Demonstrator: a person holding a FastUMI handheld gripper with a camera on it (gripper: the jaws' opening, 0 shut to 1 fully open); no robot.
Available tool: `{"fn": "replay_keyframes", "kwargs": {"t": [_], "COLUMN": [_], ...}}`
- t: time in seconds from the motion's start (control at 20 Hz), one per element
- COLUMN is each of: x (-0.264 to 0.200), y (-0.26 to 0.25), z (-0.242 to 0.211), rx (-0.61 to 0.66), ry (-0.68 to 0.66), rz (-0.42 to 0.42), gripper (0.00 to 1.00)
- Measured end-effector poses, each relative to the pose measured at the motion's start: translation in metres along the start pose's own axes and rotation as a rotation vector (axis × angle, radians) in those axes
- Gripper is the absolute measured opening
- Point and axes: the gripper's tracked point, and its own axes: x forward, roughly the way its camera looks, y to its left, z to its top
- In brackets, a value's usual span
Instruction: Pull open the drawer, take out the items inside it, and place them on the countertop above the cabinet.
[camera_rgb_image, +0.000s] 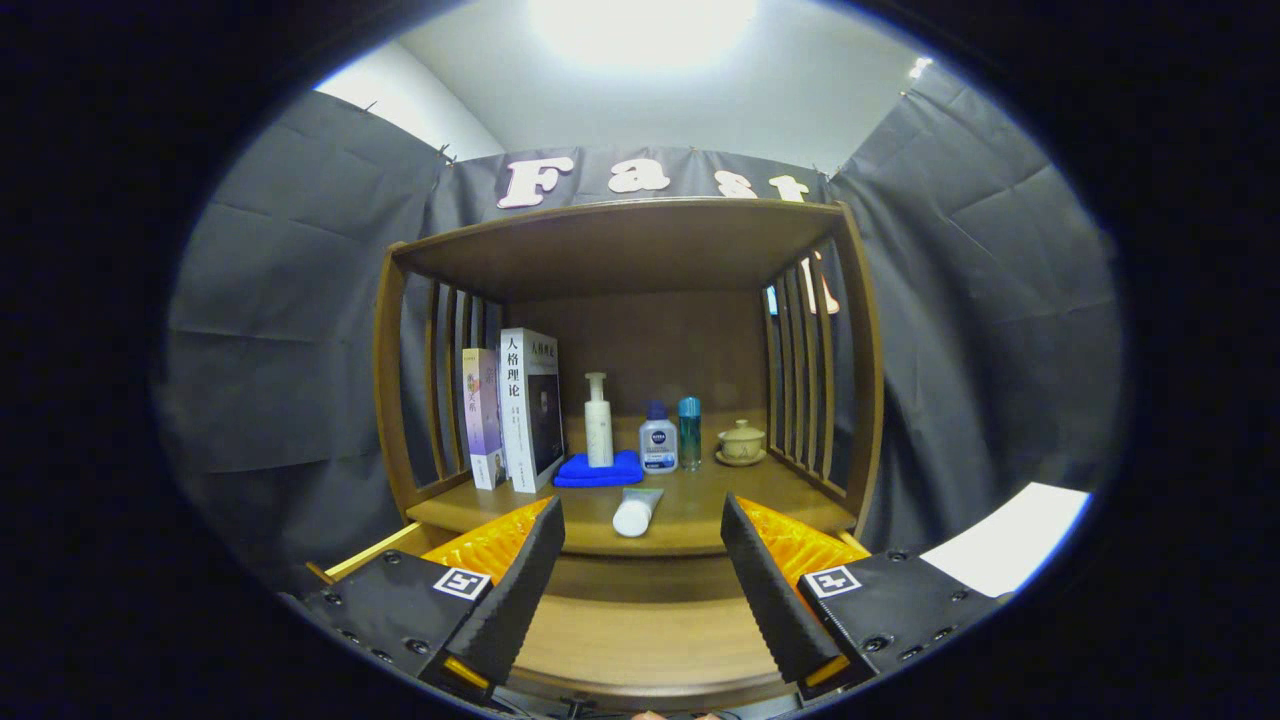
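Observation:
My gripper (642, 510) is open, and nothing is held between its fingers. It hovers over the pulled-out wooden drawer (640, 640), whose floor shows bare between the fingers. Just beyond the fingertips is the front edge of the cabinet's countertop (770, 500). A white tube (636, 512) lies there on its side, cap towards me, apart from both fingers.
Further back on the countertop stand two books (515, 410), a white pump bottle (598, 420) on a folded blue cloth (600, 470), a small clear bottle (658, 438), a teal bottle (690, 432) and a lidded cup on a saucer (741, 443). Slatted sides and a top board enclose the shelf. A white sheet (1010, 535) lies to the right.

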Motion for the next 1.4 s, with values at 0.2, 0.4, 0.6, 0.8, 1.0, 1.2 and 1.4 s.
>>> {"fn": "replay_keyframes", "kwargs": {"t": [0.2, 0.4, 0.6, 0.8, 1.0, 1.2, 1.4], "x": [-0.030, -0.053, -0.072, -0.081, -0.082, -0.072, -0.067], "y": [0.009, 0.017, 0.019, 0.027, 0.029, 0.029, 0.029], "z": [-0.022, -0.057, -0.083, -0.117, -0.142, -0.154, -0.170], "rx": [0.021, 0.043, 0.071, 0.058, 0.032, -0.006, -0.026], "ry": [-0.030, 0.016, 0.025, 0.089, 0.138, 0.162, 0.199], "rz": [-0.005, 0.004, -0.017, 0.003, 0.004, -0.005, -0.008], "gripper": [0.98, 0.98, 0.98, 0.98, 0.98, 0.98, 0.98]}}
